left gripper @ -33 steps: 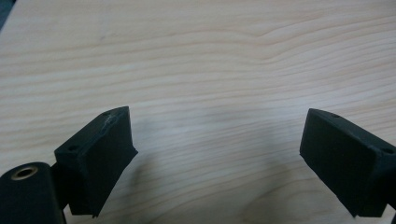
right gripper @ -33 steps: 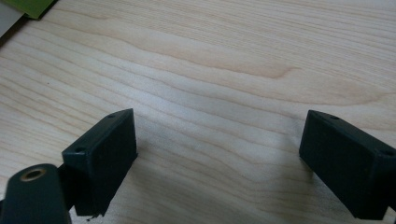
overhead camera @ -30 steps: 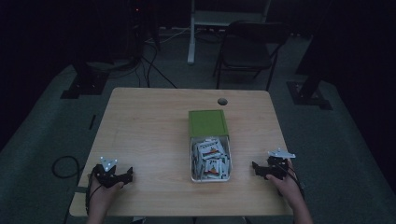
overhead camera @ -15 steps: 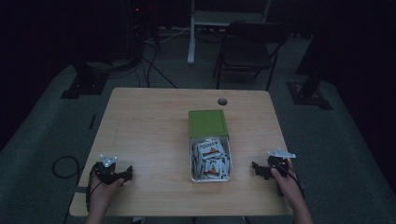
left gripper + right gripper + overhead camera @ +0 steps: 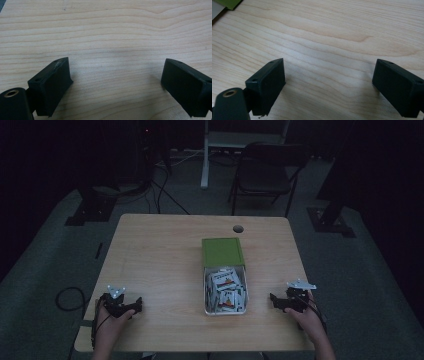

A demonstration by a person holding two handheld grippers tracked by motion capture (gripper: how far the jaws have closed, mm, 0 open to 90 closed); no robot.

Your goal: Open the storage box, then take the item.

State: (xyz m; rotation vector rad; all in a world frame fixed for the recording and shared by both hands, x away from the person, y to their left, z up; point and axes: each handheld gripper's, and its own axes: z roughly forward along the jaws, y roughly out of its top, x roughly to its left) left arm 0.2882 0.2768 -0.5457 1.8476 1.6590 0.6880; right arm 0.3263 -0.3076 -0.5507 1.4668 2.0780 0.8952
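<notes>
Dark surroundings frame a pale wooden worktop [image 5: 165,255] on which we rest both hands near the front edge. Our left claw [image 5: 131,306] lies at the front left corner with its jaws spread wide and nothing between them; in the left gripper view we see bare wood grain between the two black jaws. Our right claw [image 5: 276,301] lies at the front right, also wide and empty, pointing toward the middle. Between the two claws, well apart from each, stands a metal tin [image 5: 225,310] full of small paper packets [image 5: 224,285], and its green lid [image 5: 222,251] lies just behind it, touching its far end. A corner of this lid [image 5: 229,3] shows at the top left of the right gripper view. Farther back is a round cable hole [image 5: 238,228], and behind the worktop stands a folding chair [image 5: 266,172].

We judge the work is not yet begun. To do it well, we should bring one claw over the tin from above, keep the jaws wide until they straddle one single packet, and hold the tin steady with the other claw so it does not slide.
</notes>
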